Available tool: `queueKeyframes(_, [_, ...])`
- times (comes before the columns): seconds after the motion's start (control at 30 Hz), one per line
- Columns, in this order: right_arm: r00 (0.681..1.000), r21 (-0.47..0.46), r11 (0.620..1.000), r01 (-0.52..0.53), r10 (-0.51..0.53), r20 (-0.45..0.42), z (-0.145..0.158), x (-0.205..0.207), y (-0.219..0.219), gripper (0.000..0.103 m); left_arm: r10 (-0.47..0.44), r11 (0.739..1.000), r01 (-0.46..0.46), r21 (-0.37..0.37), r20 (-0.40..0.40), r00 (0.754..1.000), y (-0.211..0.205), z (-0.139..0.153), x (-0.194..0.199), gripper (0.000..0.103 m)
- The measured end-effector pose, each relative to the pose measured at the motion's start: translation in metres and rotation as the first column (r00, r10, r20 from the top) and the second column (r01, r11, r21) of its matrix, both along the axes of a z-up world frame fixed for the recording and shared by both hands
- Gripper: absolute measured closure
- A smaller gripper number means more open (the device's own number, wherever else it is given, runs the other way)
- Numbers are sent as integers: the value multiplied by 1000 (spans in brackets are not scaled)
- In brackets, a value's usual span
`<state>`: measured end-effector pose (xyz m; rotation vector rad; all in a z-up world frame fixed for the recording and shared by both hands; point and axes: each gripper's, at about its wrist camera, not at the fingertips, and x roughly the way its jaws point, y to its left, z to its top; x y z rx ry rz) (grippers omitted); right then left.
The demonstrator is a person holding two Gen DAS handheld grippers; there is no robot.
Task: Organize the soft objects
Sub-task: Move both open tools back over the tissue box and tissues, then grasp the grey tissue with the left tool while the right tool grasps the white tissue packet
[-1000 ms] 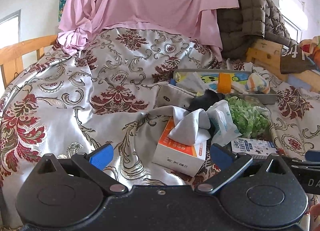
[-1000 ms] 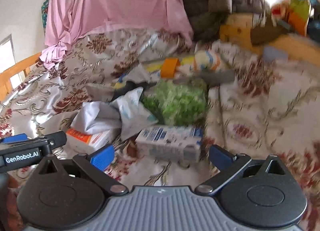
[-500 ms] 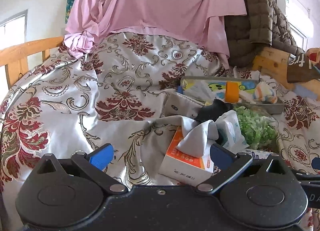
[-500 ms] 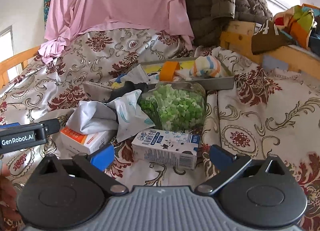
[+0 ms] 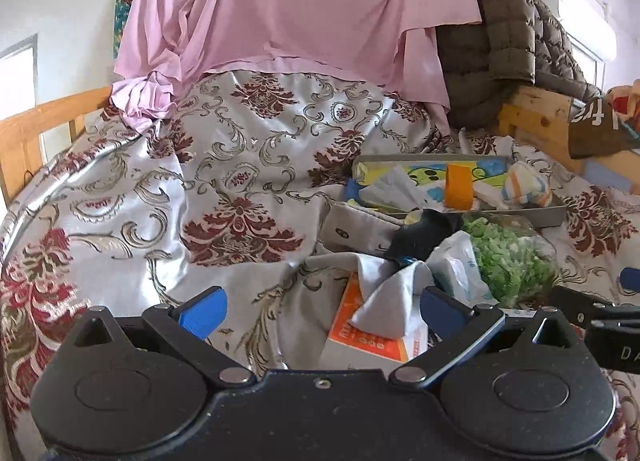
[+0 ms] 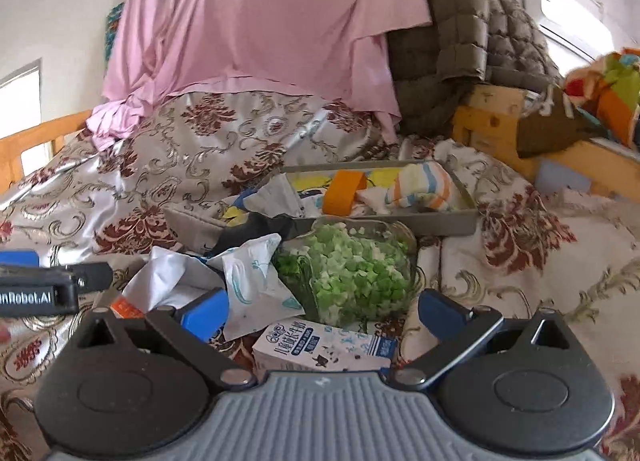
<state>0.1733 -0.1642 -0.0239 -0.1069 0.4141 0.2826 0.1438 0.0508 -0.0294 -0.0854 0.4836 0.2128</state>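
Observation:
A pile lies on the floral bedspread [image 5: 240,189]. It holds an orange-and-white tissue box [image 5: 372,341] with a grey-white cloth [image 5: 392,301] over it, a plastic tissue pack [image 6: 252,285], a black cloth [image 5: 424,229], a clear bag of green bits [image 6: 352,273] and a small milk carton [image 6: 324,345]. A grey tray [image 6: 444,221] behind holds a striped sock [image 6: 424,185], an orange piece [image 6: 340,193] and white cloths. My left gripper [image 5: 320,309] is open and empty, just left of the tissue box. My right gripper [image 6: 324,309] is open and empty, over the milk carton.
A pink sheet [image 5: 300,13] and a brown quilted jacket [image 5: 504,33] hang at the back. A wooden bed rail [image 5: 48,121] runs on the left and wooden boards [image 6: 492,117] with colourful clothes stand at the right.
Both grippers have moved forward and lower toward the pile. The right one now stands over the milk carton. Both jaws stay open.

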Motion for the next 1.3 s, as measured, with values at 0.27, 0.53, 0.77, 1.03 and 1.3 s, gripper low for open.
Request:
queueKeyframes(0.27, [998, -4, 999, -54, 54, 40, 4, 21, -3, 0, -89, 996, 90, 21, -9, 996, 11, 6, 8, 1])
queueKeyframes(0.53, [967, -100, 963, -251, 253, 11, -8, 35, 18, 9, -243, 969, 241, -60, -32, 970, 23, 4, 24, 1])
queueKeyframes(0.77, [954, -173, 940, -295, 299, -1, -25, 33, 31, 23, -367, 928, 359, -97, -89, 926, 23, -2, 54, 1])
queueKeyframes(1.03, [936, -155, 924, -351, 349, -40, -34, 46, 40, 32, -404, 903, 374, -212, -125, 906, 25, -15, 85, 14])
queueKeyframes(1.3, [932, -167, 917, -361, 356, -62, -43, 60, 45, 42, -430, 886, 386, -256, -146, 891, 32, -23, 103, 38])
